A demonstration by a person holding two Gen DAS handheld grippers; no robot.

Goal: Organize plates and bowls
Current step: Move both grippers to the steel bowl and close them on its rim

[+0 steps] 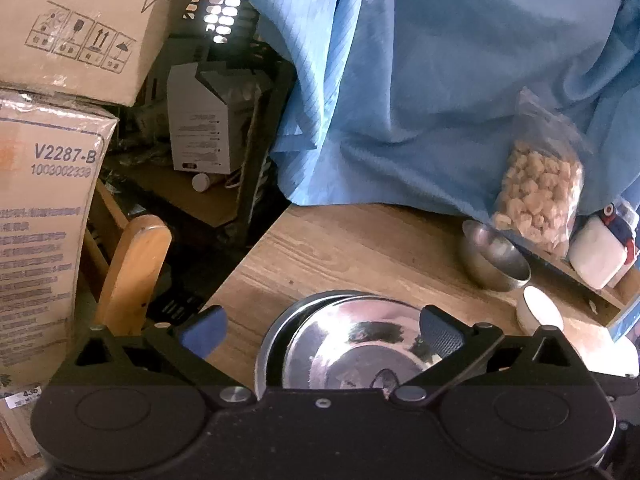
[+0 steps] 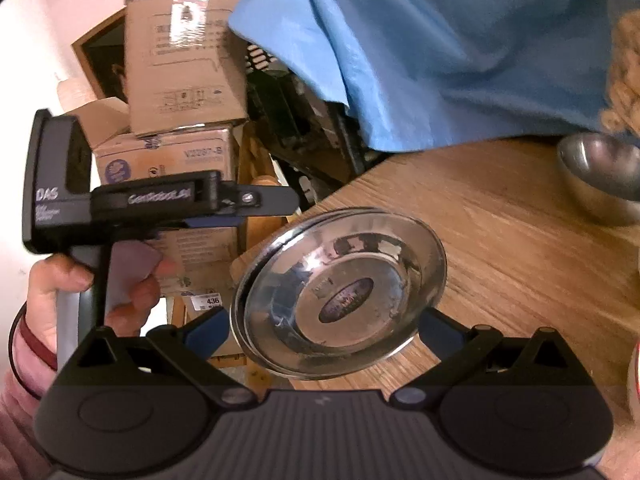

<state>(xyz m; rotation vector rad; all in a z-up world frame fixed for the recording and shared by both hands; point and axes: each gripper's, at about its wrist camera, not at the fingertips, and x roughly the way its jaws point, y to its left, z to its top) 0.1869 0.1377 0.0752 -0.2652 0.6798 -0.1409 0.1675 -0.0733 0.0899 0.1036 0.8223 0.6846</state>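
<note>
Two shiny steel plates (image 1: 352, 344) lie stacked near the wooden table's (image 1: 360, 248) left corner. My left gripper (image 1: 324, 332) is open above them, with its fingers wide apart and holding nothing. The stack also shows in the right wrist view (image 2: 340, 284), where my right gripper (image 2: 324, 332) is open just in front of it, with its fingers on either side of the near rim. The left gripper body shows at the left in the right wrist view (image 2: 160, 200). A steel bowl (image 1: 496, 260) stands at the table's far right, and it also shows in the right wrist view (image 2: 604, 176).
A blue cloth (image 1: 440, 80) hangs over the back of the table. A bag of pale chunks (image 1: 540, 192), a white bottle (image 1: 600, 248) and a small white cup (image 1: 538, 312) stand at the right. Cardboard boxes (image 1: 48, 200) and a wooden chair back (image 1: 136, 272) are off the table's left edge.
</note>
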